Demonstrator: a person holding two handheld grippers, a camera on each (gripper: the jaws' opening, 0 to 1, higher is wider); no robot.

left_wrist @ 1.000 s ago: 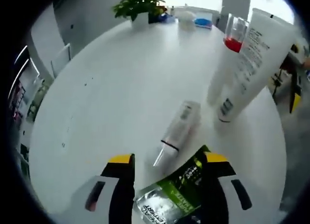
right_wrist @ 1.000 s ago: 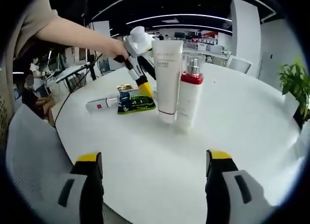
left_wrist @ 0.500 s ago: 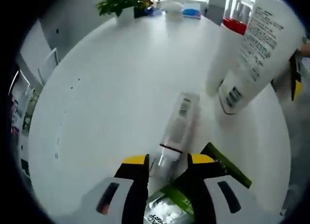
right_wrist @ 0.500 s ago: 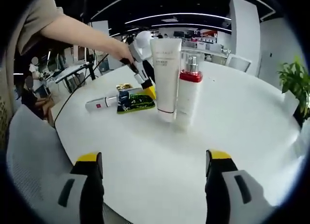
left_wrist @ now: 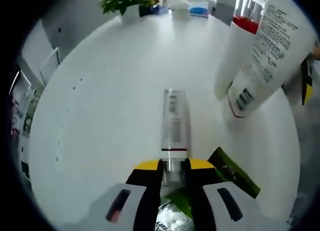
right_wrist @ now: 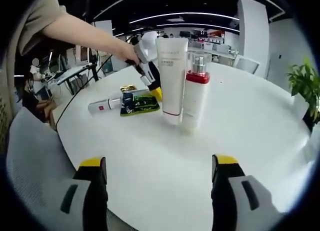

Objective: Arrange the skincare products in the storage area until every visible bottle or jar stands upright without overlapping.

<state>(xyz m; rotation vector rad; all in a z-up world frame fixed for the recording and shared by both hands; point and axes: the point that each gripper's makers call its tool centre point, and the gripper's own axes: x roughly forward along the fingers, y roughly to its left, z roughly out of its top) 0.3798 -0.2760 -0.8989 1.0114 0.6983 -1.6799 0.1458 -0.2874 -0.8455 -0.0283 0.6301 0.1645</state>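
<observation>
Two bottles (right_wrist: 172, 78) stand; left gripper (left_wrist: 173, 167) clamps lying tube (left_wrist: 174, 123), right gripper (right_wrist: 158, 167) wide open.

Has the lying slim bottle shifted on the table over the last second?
Yes. In the right gripper view the slim bottle has slid slightly right, toward the standing white tube, as the left claw shut on its cap end.
</observation>
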